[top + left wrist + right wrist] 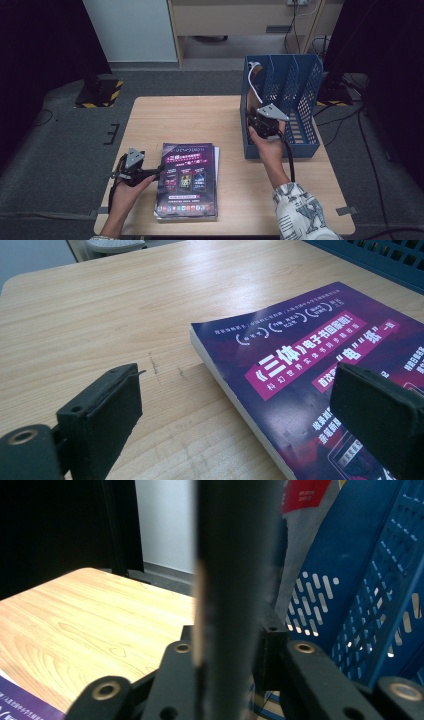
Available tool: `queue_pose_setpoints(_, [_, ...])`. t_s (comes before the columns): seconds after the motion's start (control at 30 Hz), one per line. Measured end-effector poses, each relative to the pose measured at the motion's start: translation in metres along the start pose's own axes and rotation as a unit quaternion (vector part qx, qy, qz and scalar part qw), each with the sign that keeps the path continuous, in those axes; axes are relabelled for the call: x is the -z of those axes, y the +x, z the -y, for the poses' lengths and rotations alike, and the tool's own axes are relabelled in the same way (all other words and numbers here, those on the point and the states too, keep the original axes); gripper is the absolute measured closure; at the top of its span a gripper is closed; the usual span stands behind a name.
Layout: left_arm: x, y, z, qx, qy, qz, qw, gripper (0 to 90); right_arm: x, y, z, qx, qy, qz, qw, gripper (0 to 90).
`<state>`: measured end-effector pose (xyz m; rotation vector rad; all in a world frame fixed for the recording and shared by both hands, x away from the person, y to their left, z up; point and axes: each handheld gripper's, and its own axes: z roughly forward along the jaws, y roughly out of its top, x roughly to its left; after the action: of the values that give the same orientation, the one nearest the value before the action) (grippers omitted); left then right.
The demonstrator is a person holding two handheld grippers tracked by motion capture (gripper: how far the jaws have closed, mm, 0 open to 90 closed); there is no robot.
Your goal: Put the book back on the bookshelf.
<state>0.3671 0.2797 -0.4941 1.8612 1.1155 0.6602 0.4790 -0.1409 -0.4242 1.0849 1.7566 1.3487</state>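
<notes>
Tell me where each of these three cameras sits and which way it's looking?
High view: above the person's side, facing forward and down on the table; both forearms and grippers show.
Left gripper view: rides the left gripper, looking between open jaws at the purple book.
Right gripper view: rides the right gripper, jaws around a dark upright book beside the blue rack.
Shared: table, rack.

- Grey carpet floor (60, 150), cables trailing at right.
- Light wooden table (190, 120) in the middle.
- Pale wall panel (132, 30) behind; wooden cabinet (240, 20) beside it.
- Yellow-black striped stand base (100, 94) far left.
</notes>
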Motion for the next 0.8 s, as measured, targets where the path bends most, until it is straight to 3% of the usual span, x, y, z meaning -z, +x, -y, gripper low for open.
queue_pose_setpoints(0.37, [0.001,0.0,0.0,0.0,-0.001,0.0,1.0,6.3,0.003,0.004,0.003,-0.005,0.002,-0.003,1.0,52.8])
queue_pose_setpoints(0.57, [0.001,0.0,0.0,-0.001,0.0,0.0,1.0,6.3,0.002,0.006,0.001,0.004,0.003,-0.003,1.0,54.2])
queue_pose_setpoints(0.8, [0.001,0.0,0.0,-0.001,-0.001,0.0,1.0,6.5,-0.001,0.012,-0.001,0.034,0.004,0.007,0.9994,61.5])
